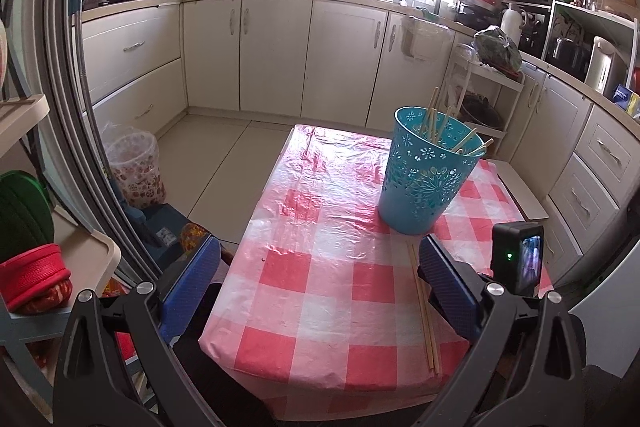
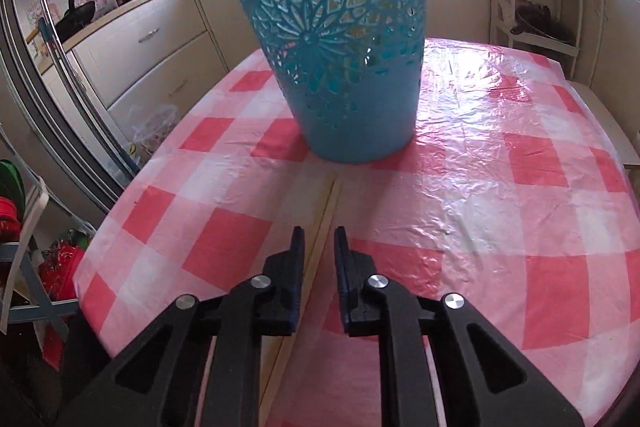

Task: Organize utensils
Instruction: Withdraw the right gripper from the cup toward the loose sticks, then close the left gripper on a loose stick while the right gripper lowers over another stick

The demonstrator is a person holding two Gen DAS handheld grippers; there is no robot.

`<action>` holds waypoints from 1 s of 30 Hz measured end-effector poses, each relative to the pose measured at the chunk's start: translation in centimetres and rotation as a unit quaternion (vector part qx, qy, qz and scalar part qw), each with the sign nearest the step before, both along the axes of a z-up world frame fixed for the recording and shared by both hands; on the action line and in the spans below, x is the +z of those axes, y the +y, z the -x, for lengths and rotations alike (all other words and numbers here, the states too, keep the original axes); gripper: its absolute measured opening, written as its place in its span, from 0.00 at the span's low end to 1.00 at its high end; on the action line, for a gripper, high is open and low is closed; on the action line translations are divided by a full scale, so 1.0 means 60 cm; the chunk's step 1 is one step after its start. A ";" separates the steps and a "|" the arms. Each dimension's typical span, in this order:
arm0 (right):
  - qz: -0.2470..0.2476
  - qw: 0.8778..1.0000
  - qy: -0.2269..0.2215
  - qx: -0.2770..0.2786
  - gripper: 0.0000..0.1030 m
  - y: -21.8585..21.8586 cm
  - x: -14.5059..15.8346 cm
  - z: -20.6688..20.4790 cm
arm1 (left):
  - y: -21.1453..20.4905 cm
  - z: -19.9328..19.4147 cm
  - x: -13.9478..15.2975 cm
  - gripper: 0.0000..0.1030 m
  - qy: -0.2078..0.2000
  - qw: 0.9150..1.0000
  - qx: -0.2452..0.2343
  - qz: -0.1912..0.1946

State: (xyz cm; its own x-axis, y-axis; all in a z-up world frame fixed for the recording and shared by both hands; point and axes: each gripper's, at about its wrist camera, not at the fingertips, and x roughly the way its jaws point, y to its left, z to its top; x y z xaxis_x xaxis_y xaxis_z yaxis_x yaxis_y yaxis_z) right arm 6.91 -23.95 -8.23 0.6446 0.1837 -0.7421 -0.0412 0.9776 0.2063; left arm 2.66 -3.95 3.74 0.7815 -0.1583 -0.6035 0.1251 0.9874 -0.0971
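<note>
between r gripper (image 2: 319, 241) fingers – chopsticks (image 2: 325, 215), flat on tablecloth (image 2: 500, 187)

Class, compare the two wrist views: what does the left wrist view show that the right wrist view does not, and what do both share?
Left wrist view only: chopsticks standing inside the blue basket, the right tool's camera, and the left tool, wide open.
Right wrist view only: the right tool straddling the chopsticks on the table, with a gap showing.
Both: basket, checked tablecloth, loose chopsticks.

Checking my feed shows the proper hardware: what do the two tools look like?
Both are black plastic linkages with cut-out slots and silver pivot pins. The left tool has broad blue textured pads; the right tool has dark blue pads. No cables visible.
</note>
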 end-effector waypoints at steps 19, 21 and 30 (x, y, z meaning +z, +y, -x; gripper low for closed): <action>0.020 0.999 0.020 -0.013 0.08 -0.099 0.002 0.047 | -0.121 -0.096 -0.145 0.93 0.120 0.989 -0.076 -0.031; 0.009 1.000 0.018 -0.024 0.08 -0.118 0.001 0.057 | -0.152 -0.112 -0.169 0.93 0.131 0.987 -0.084 -0.048; -0.039 0.999 0.009 -0.032 0.11 -0.143 -0.005 0.065 | -0.238 -0.176 -0.240 0.93 0.158 0.980 -0.085 -0.084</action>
